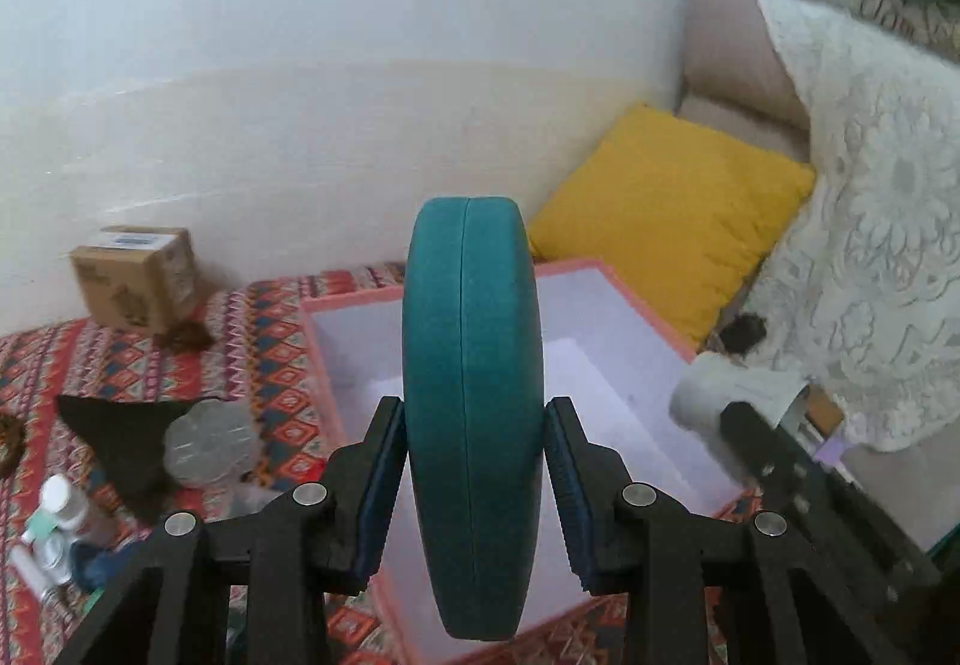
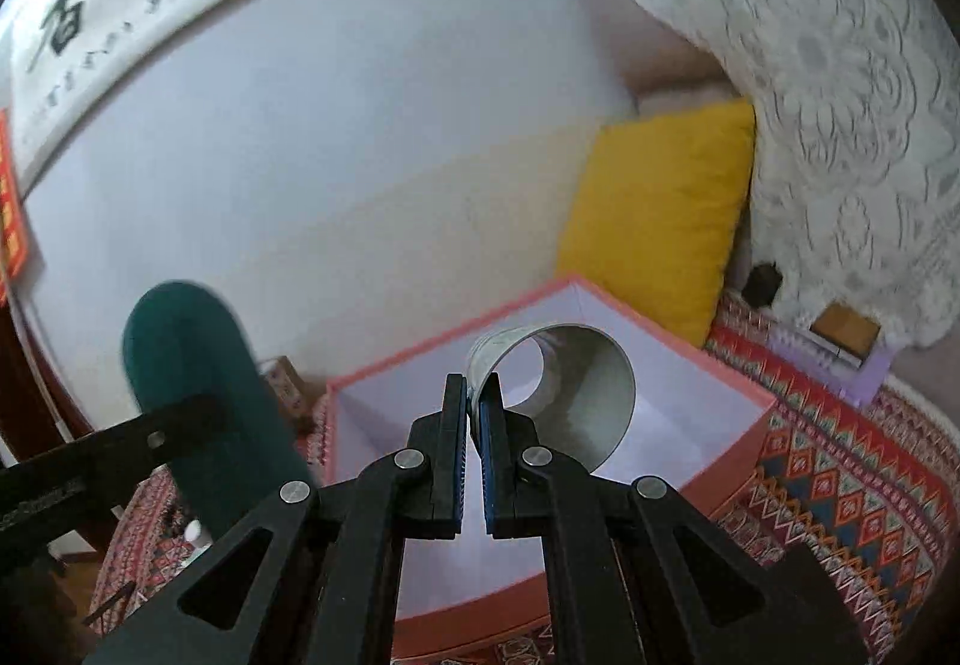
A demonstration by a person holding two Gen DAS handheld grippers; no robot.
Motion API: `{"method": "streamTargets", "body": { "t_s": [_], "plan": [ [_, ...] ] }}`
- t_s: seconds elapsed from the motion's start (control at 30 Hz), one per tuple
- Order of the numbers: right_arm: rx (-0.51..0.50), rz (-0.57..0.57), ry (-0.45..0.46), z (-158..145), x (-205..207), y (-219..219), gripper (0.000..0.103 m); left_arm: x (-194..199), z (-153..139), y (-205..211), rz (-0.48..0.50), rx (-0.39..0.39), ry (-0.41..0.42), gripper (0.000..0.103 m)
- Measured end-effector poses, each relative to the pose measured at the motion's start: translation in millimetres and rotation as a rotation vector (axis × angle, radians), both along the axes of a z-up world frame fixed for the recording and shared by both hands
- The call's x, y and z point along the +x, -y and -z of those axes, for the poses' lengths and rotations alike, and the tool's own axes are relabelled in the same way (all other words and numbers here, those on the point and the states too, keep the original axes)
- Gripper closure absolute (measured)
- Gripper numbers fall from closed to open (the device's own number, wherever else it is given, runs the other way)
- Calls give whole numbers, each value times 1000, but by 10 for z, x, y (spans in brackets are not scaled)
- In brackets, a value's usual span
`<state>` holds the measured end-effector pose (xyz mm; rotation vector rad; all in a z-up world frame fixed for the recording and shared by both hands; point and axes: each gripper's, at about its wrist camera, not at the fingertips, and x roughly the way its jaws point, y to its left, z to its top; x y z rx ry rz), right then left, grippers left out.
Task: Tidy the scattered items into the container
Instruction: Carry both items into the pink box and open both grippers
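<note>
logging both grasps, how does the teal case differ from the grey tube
The teal case is a closed, solid disc; the grey tube is an open, hollow cylinder. The left hand-held gripper clamps the case across its thick body, fingers wide apart; the right hand-held gripper pinches only the tube's thin wall, fingers nearly together. Both are held over the pink box.

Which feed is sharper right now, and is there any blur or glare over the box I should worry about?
Left wrist view: sharper; the teal case in the left gripper and the pink box are crisp, soft even light, no glare. Right wrist view: heavy fisheye bending, dark corners, the lace cover and teal case smeared by motion; the tube in the right gripper stays readable.
</note>
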<state>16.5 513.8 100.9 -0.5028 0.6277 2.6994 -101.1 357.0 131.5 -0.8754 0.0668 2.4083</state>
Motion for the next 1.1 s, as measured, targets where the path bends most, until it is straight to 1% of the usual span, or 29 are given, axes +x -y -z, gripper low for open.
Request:
{"method": "streamTargets", "body": {
  "t_s": [0.13, 0.2, 0.23, 0.27, 0.3, 0.37, 0.4, 0.43, 0.47, 0.5, 0.53, 0.57, 0.6, 0.63, 0.67, 0.8, 0.93, 1.1],
  "plan": [
    [-15, -4, 21, 151, -177, -75, 100, -202, 142, -354, 45, -39, 22, 63],
    [-20, -12, 27, 208, -240, -99, 100, -258, 226, -423, 80, -52, 41, 62],
    [-27, -16, 29, 235, -267, -113, 100, -263, 242, -424, 93, -49, 39, 59],
    [-41, -22, 33, 275, -295, -138, 100, -264, 252, -418, 104, -45, 34, 36],
    [-58, -21, 41, 314, -314, -165, 96, -254, 242, -400, 94, -41, 18, 20],
    [-95, -10, 68, 396, -337, -195, 92, -232, 201, -336, 84, -19, -9, 5],
    [-113, -13, 78, 414, -355, -231, 89, -211, 163, -293, 83, -3, -22, 2],
    [-134, -16, 84, 434, -365, -262, 88, -191, 125, -250, 81, 13, -35, 2],
    [-155, -19, 82, 452, -358, -279, 83, -183, 102, -209, 78, 19, -38, 2],
    [-165, -17, 77, 452, -346, -291, 76, -178, 84, -170, 74, 22, -37, 2],
    [-167, -13, 72, 438, -328, -285, 72, -173, 66, -131, 71, 24, -36, 2],
    [-161, -10, 63, 414, -308, -247, 52, -162, 49, -84, 65, 26, -33, 2],
    [-152, -8, 50, 387, -292, -214, 27, -149, 39, -47, 63, 25, -34, 2],
    [-141, -5, 34, 356, -276, -179, 20, -136, 36, -17, 61, 20, -38, 2],
    [-130, -4, 22, 330, -264, -143, 19, -115, 33, 19, 52, 9, -49, 2],
    [-75, -39, 21, 241, -296, 45, 19, -60, 25, 215, 11, -19, -81, 2],
    [-38, -77, 34, 203, -380, 244, 19, -80, 22, 460, -31, -35, -75, 2],
    [-16, -129, 41, 176, -456, 588, 18, -75, 53, 856, -93, -61, -84, 2]
  ]
}}
